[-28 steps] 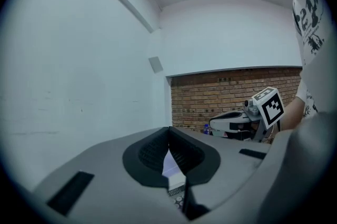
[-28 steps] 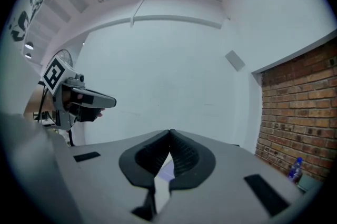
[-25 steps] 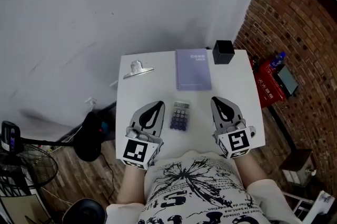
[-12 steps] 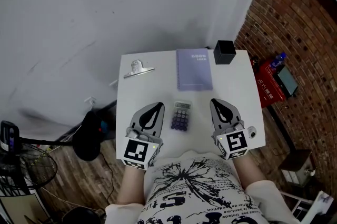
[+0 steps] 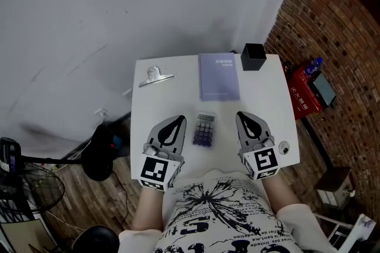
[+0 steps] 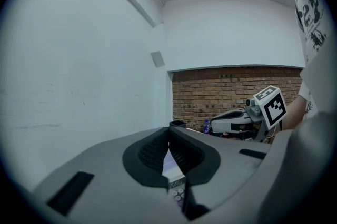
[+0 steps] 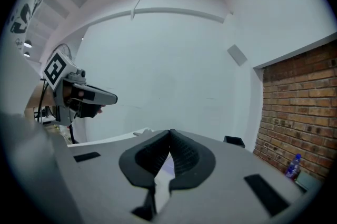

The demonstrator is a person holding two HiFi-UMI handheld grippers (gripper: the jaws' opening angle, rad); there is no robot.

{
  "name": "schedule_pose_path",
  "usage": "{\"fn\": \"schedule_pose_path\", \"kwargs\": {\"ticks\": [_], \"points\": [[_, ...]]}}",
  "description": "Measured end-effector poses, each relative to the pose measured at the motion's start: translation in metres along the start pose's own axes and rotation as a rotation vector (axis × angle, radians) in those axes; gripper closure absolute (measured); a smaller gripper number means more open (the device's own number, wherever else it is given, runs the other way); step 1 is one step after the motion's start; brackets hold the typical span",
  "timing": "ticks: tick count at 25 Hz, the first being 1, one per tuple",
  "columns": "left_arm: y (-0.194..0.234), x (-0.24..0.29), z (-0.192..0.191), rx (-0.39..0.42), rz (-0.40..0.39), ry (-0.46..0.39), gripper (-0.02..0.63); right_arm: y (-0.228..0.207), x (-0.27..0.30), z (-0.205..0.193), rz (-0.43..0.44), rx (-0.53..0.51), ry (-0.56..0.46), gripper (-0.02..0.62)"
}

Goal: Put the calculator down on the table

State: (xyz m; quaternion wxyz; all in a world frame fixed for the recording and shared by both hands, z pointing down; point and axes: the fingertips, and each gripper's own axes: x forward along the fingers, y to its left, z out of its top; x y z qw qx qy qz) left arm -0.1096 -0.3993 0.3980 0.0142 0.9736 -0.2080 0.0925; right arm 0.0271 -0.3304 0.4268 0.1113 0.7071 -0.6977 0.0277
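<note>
well, the calculator (image 5: pixel 203 130) lies flat on the white worktop (image 5: pixel 172 104), a little toward 6 o'clock from its middle. it is small and oblong, with a pale grey top end holding the display strip and rows of dark purple keys below it. its long side runs from 6 to 12 o'clock. in the left gripper view a few of its keys (image 6: pixel 178 194) peep through the slot under the tongs.

the left tongs (image 5: pixel 177 119) sit at 9 o'clock from the calculator and the right tongs (image 5: pixel 243 116) at 3 o'clock, both just beside it and touching nothing. each pair is pressed together with nothing between the pads, as each gripper view shows. both rest low over the near edge of the worktop, pointing toward 12 o'clock.

at 12 o'clock from the calculator lies a lilac spiral notebook (image 5: pixel 219 76), closed. a black box (image 5: pixel 253 57) stands at 1 o'clock, at the far corner. a metal clip (image 5: pixel 155 78) lies at 10 o'clock. a small round thing (image 5: pixel 284 148) sits by the worktop's edge at 4 o'clock; what it is cannot be told.

beyond the worktop, from 9 to 12 o'clock, rises a plain white wall (image 5: pixel 119 2), and a brick wall (image 5: pixel 335 38) runs from 1 to 4 o'clock. a red box (image 5: pixel 303 100) and a bottle (image 5: pixel 313 65) lie by the bricks. a fan (image 5: pixel 27 189) stands on the wooden floor (image 5: pixel 83 204) at 8 o'clock.
</note>
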Motion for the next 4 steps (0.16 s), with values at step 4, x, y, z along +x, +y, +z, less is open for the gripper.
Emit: {"fn": "schedule_pose_path", "kwargs": {"ticks": [4], "points": [[0.0001, 0.001, -0.0037, -0.012, 0.001, 0.003, 0.592, -0.0009, -0.0019, -0.0025, -0.007, 0.0, 0.002, 0.583]]}}
